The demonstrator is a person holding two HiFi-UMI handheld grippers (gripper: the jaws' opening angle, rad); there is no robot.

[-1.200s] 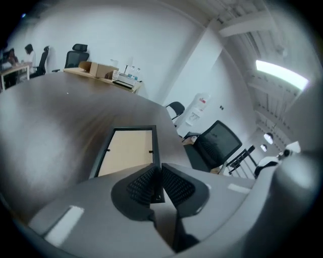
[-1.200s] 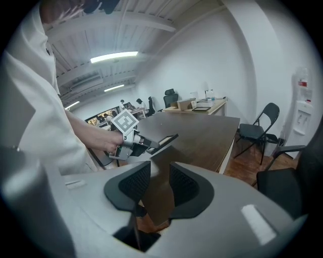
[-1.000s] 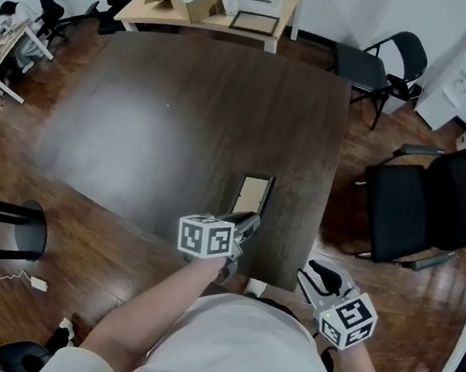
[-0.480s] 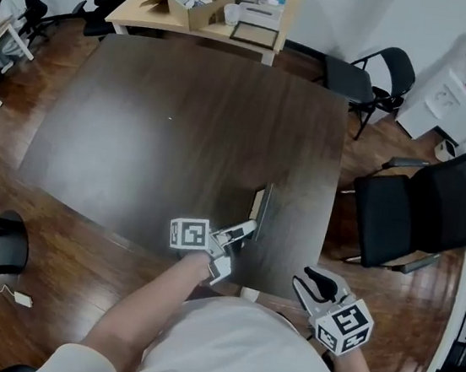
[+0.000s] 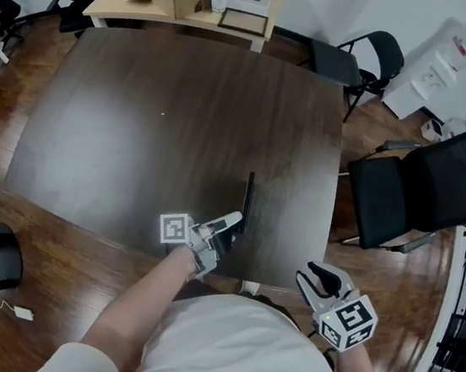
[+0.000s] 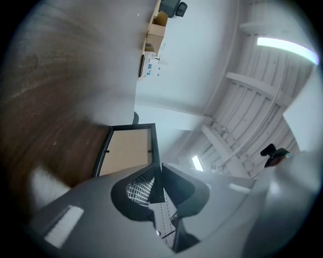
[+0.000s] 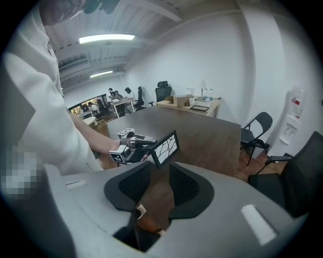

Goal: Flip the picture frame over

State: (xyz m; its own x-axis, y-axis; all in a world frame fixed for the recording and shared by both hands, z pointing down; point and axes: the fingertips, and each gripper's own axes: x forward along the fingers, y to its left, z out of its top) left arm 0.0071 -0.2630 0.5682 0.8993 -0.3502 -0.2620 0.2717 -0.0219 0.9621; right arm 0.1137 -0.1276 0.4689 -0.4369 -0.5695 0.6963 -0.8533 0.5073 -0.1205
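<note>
**View differences.** The head view shows the picture frame (image 5: pixel 248 198) edge-on, as a thin dark line in the lower centre of the dark table (image 5: pixel 183 115), near the table's right edge. Neither face is visible there. The left gripper view shows the frame's tan backing panel (image 6: pixel 128 151) inside a black border. The right gripper view shows the opposite face (image 7: pixel 165 149): a white panel with a black crack-like pattern. The frame stands on edge, tilted. No view shows whether its lower edge touches the table.

**Tool state.** The left gripper (image 5: pixel 232 222) pinches the frame. Its own view shows both jaws pressed onto the black border at one edge, with the border between the pads. The right gripper (image 5: pixel 319 277) is at the lower right of the head view, beyond the table edge and well apart from the frame. Its own view shows the jaws spread with nothing between them; only table surface and floor lie behind.

**Surroundings.** A black office chair (image 5: pixel 419 193) stands just beside the table's right edge. A folding chair (image 5: pixel 352 56) stands at the upper right corner. A light wooden desk (image 5: pixel 178 17) carrying boxes lies beyond the table at the top of the frame. The table surface around the frame carries no other objects.
</note>
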